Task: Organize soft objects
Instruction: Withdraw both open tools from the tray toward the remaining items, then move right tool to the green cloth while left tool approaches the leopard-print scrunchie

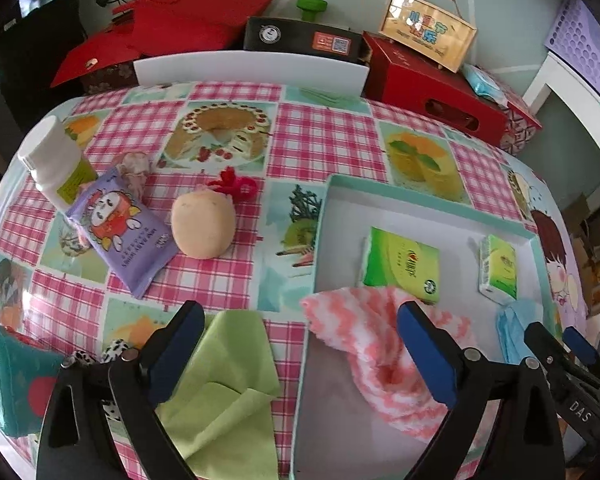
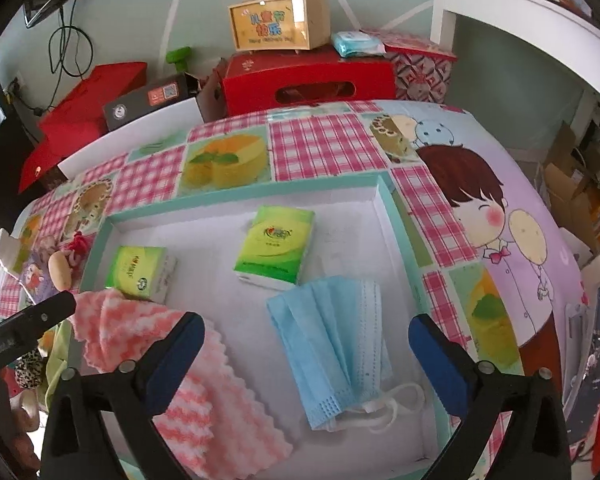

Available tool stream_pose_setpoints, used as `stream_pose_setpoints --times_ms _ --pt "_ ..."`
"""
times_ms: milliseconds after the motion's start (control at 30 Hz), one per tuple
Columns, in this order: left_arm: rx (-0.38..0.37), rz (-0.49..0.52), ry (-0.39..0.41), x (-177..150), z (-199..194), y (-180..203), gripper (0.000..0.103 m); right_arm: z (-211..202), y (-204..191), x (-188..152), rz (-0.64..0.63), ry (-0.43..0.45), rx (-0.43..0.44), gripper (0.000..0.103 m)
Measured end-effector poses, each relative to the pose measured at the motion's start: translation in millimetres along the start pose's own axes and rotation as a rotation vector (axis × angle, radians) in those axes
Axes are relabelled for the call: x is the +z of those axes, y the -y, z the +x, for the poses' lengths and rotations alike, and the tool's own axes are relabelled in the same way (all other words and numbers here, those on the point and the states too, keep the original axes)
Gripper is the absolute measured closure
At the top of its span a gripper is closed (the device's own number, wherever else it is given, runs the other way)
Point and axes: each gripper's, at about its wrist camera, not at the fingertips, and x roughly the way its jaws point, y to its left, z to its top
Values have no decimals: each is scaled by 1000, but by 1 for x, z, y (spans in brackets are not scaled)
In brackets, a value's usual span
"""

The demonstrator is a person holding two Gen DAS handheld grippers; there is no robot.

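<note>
A shallow tray with a teal rim (image 1: 325, 216) (image 2: 236, 197) holds two green tissue packs (image 1: 402, 265) (image 1: 498, 268), a pink-and-white fuzzy cloth (image 1: 364, 344) (image 2: 140, 320) and a folded blue face mask (image 2: 332, 344). My left gripper (image 1: 304, 344) is open over the tray's left edge. One finger is above a green cloth (image 1: 228, 380) on the table, the other is over the pink cloth, and nothing is gripped. My right gripper (image 2: 306, 356) is open above the mask, its pads apart from it.
Left of the tray, on the chequered tablecloth, lie a peach foam ball (image 1: 202, 226), a purple wipes pack (image 1: 120, 236), a white bottle (image 1: 56, 160) and a red hair tie (image 1: 232, 184). A teal item (image 1: 4, 380) sits near-left. Red boxes (image 2: 308, 80) stand behind the table.
</note>
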Motion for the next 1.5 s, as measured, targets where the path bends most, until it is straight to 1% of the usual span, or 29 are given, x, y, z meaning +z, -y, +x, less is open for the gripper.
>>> stream_pose_setpoints --times_ms 267,533,700,833,900,967,1033,1100,1267,1367,1433,1500 --pt "45 12 19 -1 0 -1 6 3 -2 0 -10 -6 -7 0" --pt "49 18 64 2 -9 -1 6 3 -1 0 2 0 -18 0" --pt "53 -8 75 5 -12 -9 6 -1 1 1 20 21 -29 0" --pt "43 -52 95 8 -18 -22 6 -5 -2 3 30 36 7 0" --pt "49 -76 106 11 -22 -31 6 -8 -9 4 9 43 27 0" --pt "69 -107 125 14 -28 -44 6 -11 -20 6 -14 56 20 0" --pt "90 -126 137 16 -33 -56 6 -12 -33 6 -39 63 43 0" --pt "124 -144 147 18 -38 -70 6 -10 -46 6 -66 52 74 0" --pt "191 -205 185 20 -54 -107 6 -7 -79 3 -134 37 113 0" --pt "183 -261 206 19 -63 -128 6 -11 -99 0 -169 38 163 0" --pt "162 -302 216 17 -68 -141 6 -14 -114 -2 -205 53 195 0" --pt "157 -330 221 16 -71 -152 6 -17 -129 -5 -249 69 214 0"
